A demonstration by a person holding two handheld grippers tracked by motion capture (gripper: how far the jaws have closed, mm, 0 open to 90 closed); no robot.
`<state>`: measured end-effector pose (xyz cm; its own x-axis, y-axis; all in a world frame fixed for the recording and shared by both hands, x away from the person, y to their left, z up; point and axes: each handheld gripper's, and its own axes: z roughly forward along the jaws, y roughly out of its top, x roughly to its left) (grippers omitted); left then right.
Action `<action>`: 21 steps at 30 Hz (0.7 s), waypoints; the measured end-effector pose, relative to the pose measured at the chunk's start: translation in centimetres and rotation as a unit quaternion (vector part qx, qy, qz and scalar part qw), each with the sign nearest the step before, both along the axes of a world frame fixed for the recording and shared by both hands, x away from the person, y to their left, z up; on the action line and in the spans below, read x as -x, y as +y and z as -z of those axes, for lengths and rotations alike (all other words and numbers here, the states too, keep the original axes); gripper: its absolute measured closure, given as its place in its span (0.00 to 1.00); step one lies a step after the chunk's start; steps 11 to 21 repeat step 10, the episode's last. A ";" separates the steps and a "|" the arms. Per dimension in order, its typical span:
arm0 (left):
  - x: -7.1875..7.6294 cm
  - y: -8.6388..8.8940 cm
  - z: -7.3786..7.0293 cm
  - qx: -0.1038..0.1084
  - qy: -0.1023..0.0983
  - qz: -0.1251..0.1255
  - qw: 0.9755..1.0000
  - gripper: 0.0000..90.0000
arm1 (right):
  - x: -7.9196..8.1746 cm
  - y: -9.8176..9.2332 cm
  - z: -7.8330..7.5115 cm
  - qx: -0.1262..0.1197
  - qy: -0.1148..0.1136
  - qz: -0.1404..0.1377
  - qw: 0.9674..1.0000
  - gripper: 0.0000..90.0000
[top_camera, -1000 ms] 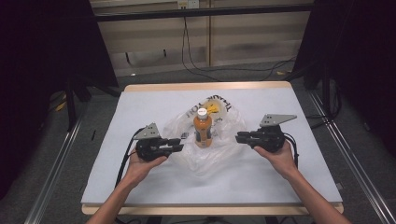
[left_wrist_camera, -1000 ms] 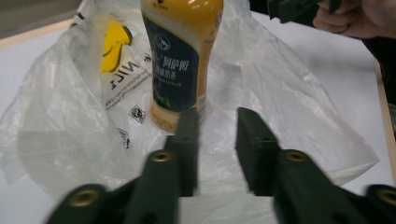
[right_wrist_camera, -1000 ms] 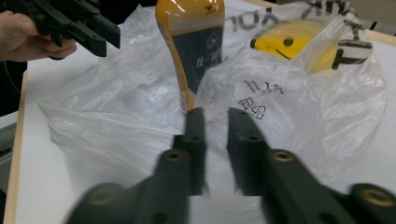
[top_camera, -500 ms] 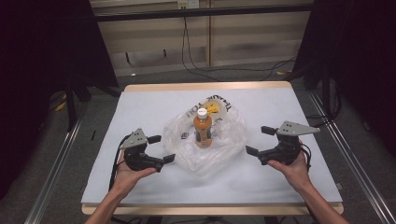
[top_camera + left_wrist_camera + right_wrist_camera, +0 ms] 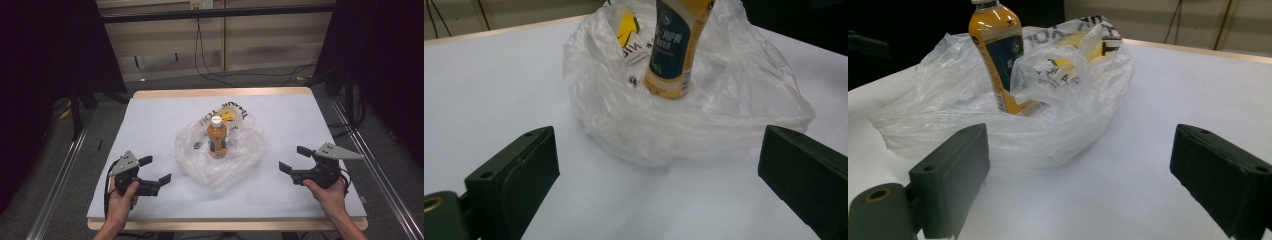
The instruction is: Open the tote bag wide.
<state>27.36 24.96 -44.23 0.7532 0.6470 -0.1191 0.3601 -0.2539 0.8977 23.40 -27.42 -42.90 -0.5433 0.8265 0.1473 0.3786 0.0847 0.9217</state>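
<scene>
So the desk (image 5: 150, 115) is covered in white, and sitting near its middle is a crumpled clear plastic bag (image 5: 220, 155) with black lettering and a yellow logo. It's pushed down into a low ring around an orange drink bottle (image 5: 216, 137), which stands upright inside it, white cap on, dark label facing the person.

Both hands are off to the sides and well apart from the bag. The left tool (image 5: 152, 173) sits near the front left corner of the desk, the right tool (image 5: 294, 159) out toward the right edge. Each one has just been opening its jaws, and now they stand wide with nothing between them; the gripper views show only bare desk in the gaps, bag beyond.

My read: the bag has been let go and this is either a pause between grabs or the bottle-in-bag step being wrapped up. If the bag is meant to come up around the bottle, the next move needs both tools back at the rim on opposite sides, pinching thin film without knocking that tall bottle over.
</scene>
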 end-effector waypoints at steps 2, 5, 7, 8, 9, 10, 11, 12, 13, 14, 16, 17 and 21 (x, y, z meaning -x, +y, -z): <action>0.5 0.3 0.4 -0.018 -0.002 0.001 1.000 0.03 | 0.8 -0.4 0.2 -0.003 -0.005 0.014 1.000 0.10; 1.2 1.0 0.5 -0.013 -0.007 -0.003 1.000 0.03 | 1.6 -1.0 0.7 -0.005 -0.001 0.017 1.000 0.10; 1.5 1.3 0.4 -0.012 -0.010 -0.006 1.000 0.03 | 1.9 -1.2 0.6 -0.004 -0.003 0.019 1.000 0.11; 1.6 1.5 0.5 -0.016 -0.017 -0.008 1.000 0.03 | 2.2 -1.4 0.4 -0.005 -0.009 0.019 1.000 0.11; 1.5 1.6 0.5 -0.014 -0.021 -0.007 1.000 0.03 | 2.4 -1.5 0.3 -0.004 -0.013 0.020 1.000 0.13; 1.3 1.7 0.6 -0.015 -0.020 -0.013 1.000 0.03 | 2.4 -1.6 0.3 -0.001 -0.022 0.024 0.999 0.13; 1.3 1.7 0.6 -0.015 -0.020 -0.013 1.000 0.03 | 2.4 -1.6 0.3 -0.001 -0.022 0.024 0.999 0.13; 1.3 1.7 0.6 -0.015 -0.020 -0.013 1.000 0.03 | 2.4 -1.6 0.3 -0.001 -0.022 0.024 0.999 0.13; 1.3 1.7 0.6 -0.015 -0.020 -0.013 1.000 0.03 | 2.4 -1.6 0.3 -0.001 -0.022 0.024 0.999 0.13; 1.3 1.7 0.6 -0.015 -0.020 -0.013 1.000 0.03 | 2.4 -1.6 0.3 -0.001 -0.022 0.024 0.999 0.13; 1.3 1.7 0.6 -0.015 -0.020 -0.013 1.000 0.03 | 2.4 -1.6 0.3 -0.001 -0.022 0.024 0.999 0.13; 1.3 1.7 0.6 -0.015 -0.020 -0.013 1.000 0.03 | 2.4 -1.6 0.3 -0.001 -0.022 0.024 0.999 0.13; 1.3 1.7 0.6 -0.015 -0.020 -0.013 1.000 0.03 | 2.4 -1.6 0.3 -0.001 -0.022 0.024 0.999 0.13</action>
